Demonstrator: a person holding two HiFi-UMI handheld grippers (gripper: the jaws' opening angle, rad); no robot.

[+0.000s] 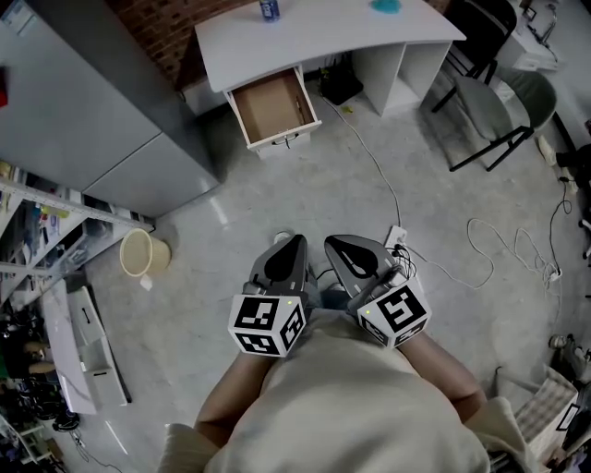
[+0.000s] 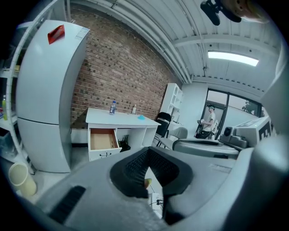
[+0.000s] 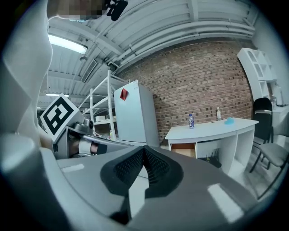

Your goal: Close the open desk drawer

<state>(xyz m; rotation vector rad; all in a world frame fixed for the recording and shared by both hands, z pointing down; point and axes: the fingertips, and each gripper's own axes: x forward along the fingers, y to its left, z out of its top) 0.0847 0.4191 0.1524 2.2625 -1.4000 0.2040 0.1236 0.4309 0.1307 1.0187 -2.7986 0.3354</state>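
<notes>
Drawer point(image 1: 272, 106) closing has, by our reckoning, not begun: nothing of the task is done and all of it is left.

The white desk point(image 1: 323, 37) sits at twelve o'clock in the head view. Its drawer is pulled well out from the desk's left end, at about eleven o'clock from us. The brown inside is open to the ceiling and the handle point(image 1: 286, 139) faces our way.

A wide stretch of bare floor point(image 1: 305, 194) lies between it and us. Both tools are down at six o'clock, close to our body and well apart from the drawer.

The left gripper point(image 1: 295, 242) is clenched with nothing between its pads. The right gripper point(image 1: 331, 244) is likewise clamped on nothing.

We judge that what remains is to cross the floor, set a closed tip against the drawer front and push it home.

As for writing:
- The grey fridge point(image 1: 83, 120) at ten o'clock carries a red tag point(image 2: 56, 33), whose print we cannot read.
- The marker cubes point(image 1: 268, 323) show only black-and-white patterns.
- The bottle point(image 1: 269, 9) on the desk has a blue label too small to read.
</notes>
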